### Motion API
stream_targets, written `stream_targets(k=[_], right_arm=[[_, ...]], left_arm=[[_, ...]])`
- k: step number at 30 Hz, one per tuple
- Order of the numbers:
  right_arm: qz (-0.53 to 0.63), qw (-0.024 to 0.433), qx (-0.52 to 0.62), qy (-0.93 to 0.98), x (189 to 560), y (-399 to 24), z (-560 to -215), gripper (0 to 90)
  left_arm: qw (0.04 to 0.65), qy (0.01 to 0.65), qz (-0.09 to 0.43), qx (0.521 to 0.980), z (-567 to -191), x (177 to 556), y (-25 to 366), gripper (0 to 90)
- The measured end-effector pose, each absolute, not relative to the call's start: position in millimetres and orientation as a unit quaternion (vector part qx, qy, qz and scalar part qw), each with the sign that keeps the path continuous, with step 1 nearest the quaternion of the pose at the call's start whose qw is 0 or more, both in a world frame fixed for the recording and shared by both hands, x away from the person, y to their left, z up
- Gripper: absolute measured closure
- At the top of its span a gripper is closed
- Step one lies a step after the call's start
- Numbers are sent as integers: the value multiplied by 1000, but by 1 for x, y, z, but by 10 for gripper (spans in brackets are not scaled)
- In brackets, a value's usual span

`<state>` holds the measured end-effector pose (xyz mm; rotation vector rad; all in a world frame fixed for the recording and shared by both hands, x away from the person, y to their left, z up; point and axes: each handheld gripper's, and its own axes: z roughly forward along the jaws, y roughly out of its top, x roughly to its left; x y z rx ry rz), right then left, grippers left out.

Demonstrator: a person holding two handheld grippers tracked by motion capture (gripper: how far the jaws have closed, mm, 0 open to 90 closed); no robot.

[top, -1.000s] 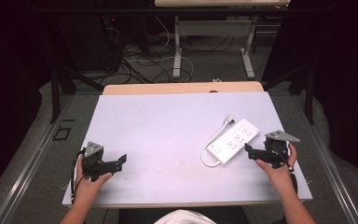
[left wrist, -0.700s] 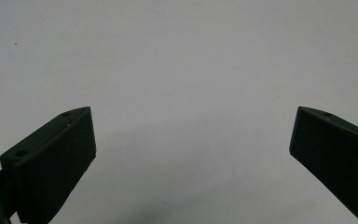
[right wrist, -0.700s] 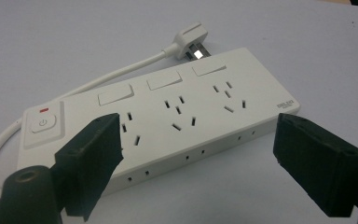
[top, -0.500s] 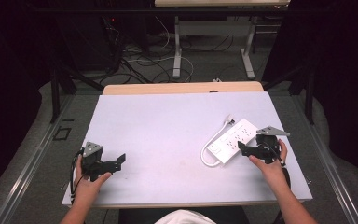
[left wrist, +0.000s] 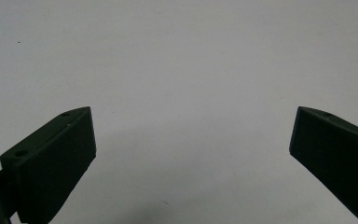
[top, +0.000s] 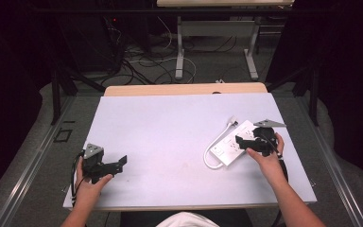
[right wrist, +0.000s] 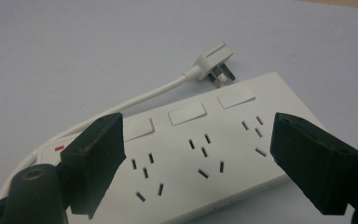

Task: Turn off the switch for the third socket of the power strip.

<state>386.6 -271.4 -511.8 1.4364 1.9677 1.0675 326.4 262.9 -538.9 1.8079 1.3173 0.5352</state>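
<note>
The right gripper [top: 244, 140] hangs over a white power strip [top: 234, 143] that lies flat on the pale bench [top: 170, 137], and in the right gripper view [right wrist: 196, 154] its two black jaws stand wide apart above the strip's face, one over the end with the red mark, the other over the far outlet, with the pads not pressing on anything; the jaws have just been closing a little, with the strip lying below the gap between them rather than pinched. Straight ahead of this gripper the strip shows three groups of outlet slots and, beyond them, a row of three rocker switches [right wrist: 187, 113]. Past the switches a white cord [right wrist: 135, 100] curves along the strip's far edge and ends in a white plug [right wrist: 214, 63] that lies on the bench just beyond the strip's far side. In the high view the person's right hand [top: 264, 158] grips the body of this gripper beside the strip. The left gripper [top: 116, 163], held by the left hand [top: 90, 187], sits well apart from the strip, and in the left gripper view [left wrist: 193, 140] its jaws are spread wide with bare bench surface between and ahead of them
</note>
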Motion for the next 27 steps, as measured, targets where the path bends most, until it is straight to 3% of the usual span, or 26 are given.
stream_targets(k=[7, 27], right_arm=[[384, 244, 535, 712, 401, -267, -507, 273], [365, 231, 560, 707, 436, -268, -500, 371]], left_arm=[[409, 525, 213, 715, -540, 327, 263, 4], [403, 530, 207, 717, -542, 329, 263, 4]])
